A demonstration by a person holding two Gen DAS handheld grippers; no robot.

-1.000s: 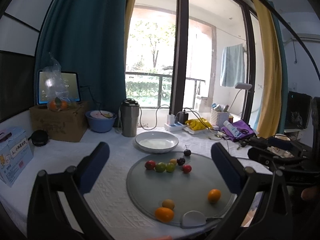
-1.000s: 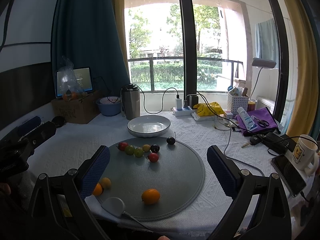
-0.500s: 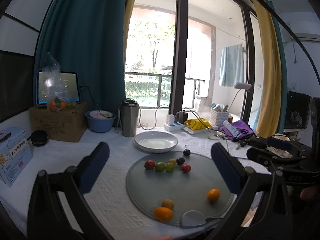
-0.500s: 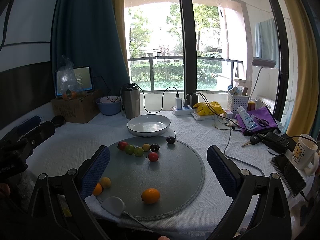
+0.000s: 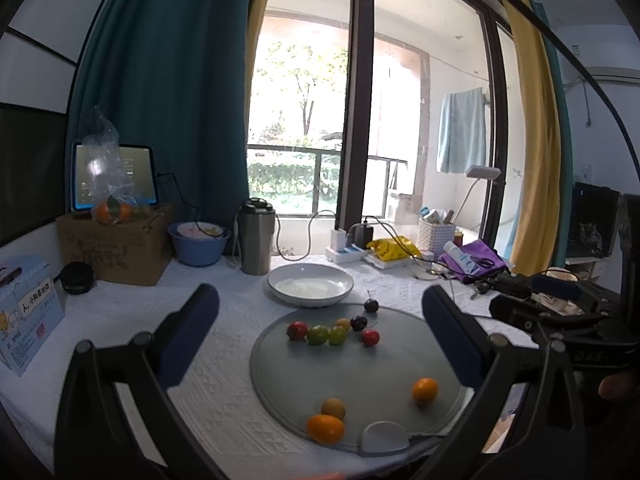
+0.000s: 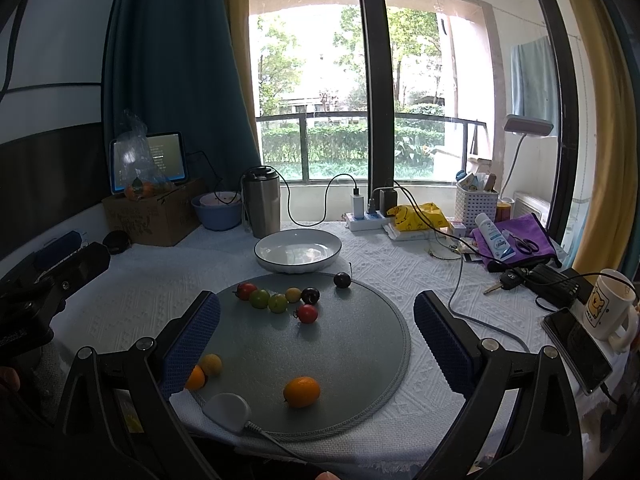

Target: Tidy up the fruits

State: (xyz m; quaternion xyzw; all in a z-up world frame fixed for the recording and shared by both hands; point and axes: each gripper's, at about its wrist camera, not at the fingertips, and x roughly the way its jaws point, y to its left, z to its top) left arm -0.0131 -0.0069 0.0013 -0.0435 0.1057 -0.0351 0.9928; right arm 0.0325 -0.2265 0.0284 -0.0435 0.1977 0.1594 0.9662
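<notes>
1. Step in hand: the task is judged to be at its opening, with the person holding both tools above the near edge of the table; no fruit is lying in the white plate yet.
2. The left gripper is hovering with its fingers wide apart and gripping nothing; the right gripper is doing likewise.
3. The fruits are lying on the round grey mat at the middle of the table: a row of small ones, from a red fruit to a dark plum, toward the mat's far side; a dark cherry at the far rim just beside the plate; one orange fruit and a yellow and orange pair near the front rim.
4. Next move, as a judgement: one gripper is needing to descend over a single fruit, straddling it before closing; the round fruits are likely to roll if nudged.
5. Compared with one second earlier: both views are showing almost the same scene, the fruits are lying unmoved, and the fingers are remaining equally spread.
</notes>
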